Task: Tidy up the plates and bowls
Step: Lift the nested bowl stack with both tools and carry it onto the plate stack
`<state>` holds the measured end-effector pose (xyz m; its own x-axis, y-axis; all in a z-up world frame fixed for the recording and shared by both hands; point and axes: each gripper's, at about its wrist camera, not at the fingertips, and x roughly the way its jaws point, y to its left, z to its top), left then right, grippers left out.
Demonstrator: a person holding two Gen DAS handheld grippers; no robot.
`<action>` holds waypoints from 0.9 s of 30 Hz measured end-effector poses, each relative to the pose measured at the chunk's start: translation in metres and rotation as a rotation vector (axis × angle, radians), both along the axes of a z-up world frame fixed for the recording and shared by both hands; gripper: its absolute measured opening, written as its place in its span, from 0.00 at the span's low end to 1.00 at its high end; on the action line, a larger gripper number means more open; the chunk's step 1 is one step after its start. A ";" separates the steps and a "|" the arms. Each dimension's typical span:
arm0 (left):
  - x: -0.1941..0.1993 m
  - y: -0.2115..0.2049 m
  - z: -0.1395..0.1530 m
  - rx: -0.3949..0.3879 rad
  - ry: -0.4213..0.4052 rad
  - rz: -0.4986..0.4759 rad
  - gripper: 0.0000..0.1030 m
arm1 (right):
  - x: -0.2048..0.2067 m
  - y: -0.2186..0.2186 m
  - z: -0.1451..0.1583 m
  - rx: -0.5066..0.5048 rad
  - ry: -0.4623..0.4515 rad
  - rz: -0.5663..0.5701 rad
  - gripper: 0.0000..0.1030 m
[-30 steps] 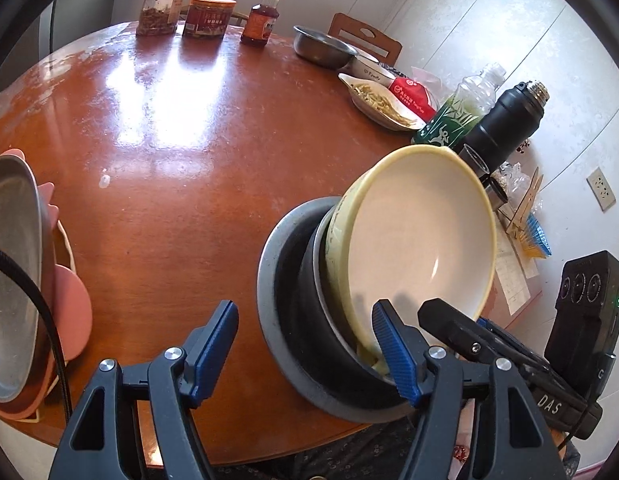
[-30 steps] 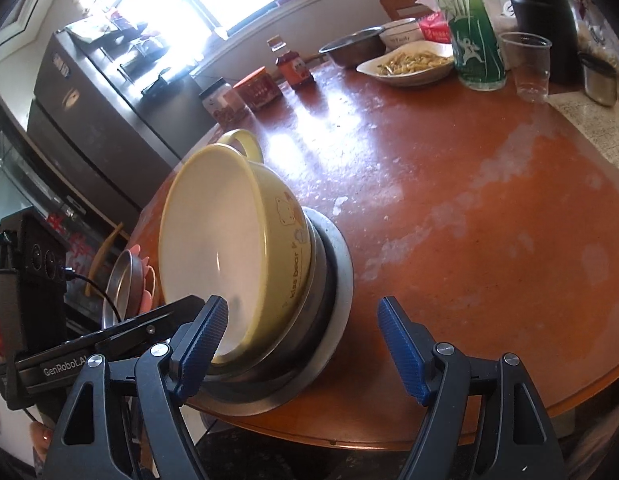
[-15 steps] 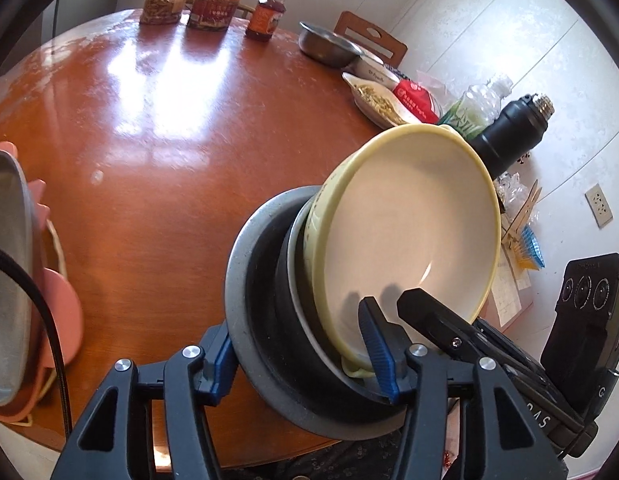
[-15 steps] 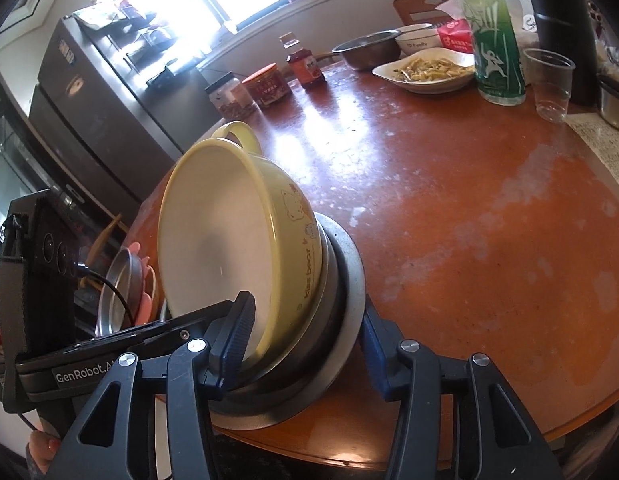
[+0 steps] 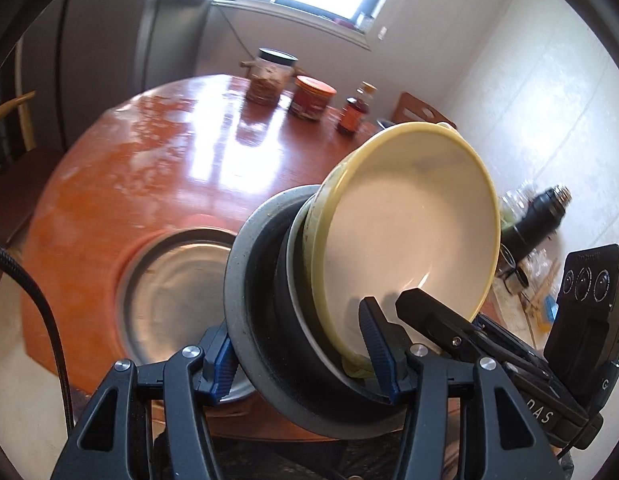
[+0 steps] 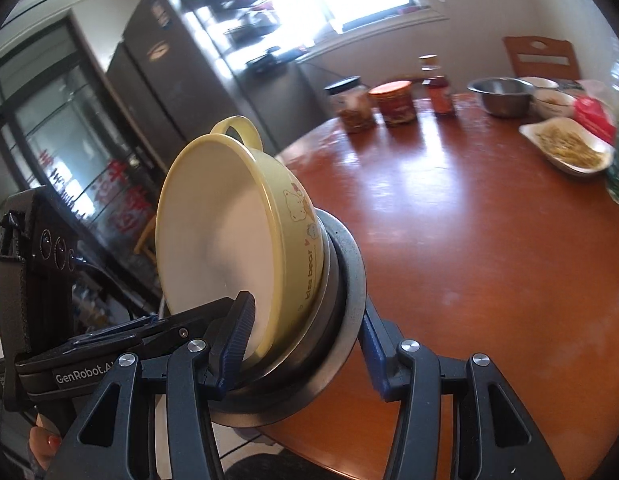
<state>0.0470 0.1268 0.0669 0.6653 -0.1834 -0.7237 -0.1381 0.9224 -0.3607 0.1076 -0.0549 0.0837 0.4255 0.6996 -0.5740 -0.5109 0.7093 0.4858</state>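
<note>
Left wrist view shows the round, glossy reddish wooden table [image 5: 157, 168], its near edge carrying a pink plate [image 5: 121, 256] with a dull steel dish [image 5: 169, 288] nested in it. In front of that, a tilted stack is held clear of the tabletop: a speckled grey plate [image 5: 249, 280] at the back, a black bowl [image 5: 285, 320] inside it, then a yellow bowl [image 5: 409, 240] with a smooth cream interior and a looped handle. The left gripper [image 5: 301, 352] has its jaws partly closed and clamped across the stack's lower rim, blue ribbed pads [image 5: 375, 344] pressing front and back. In the right wrist view, the right gripper [image 6: 305, 352] clamps the same stack from the other side. Jars [image 5: 271, 76] and a small bottle [image 5: 355, 110] stand along the far edge.
</note>
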 end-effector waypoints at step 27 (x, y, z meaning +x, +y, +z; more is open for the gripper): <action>-0.016 0.081 -0.055 -0.059 0.057 0.067 0.54 | -0.001 0.094 -0.039 -0.096 0.063 0.114 0.52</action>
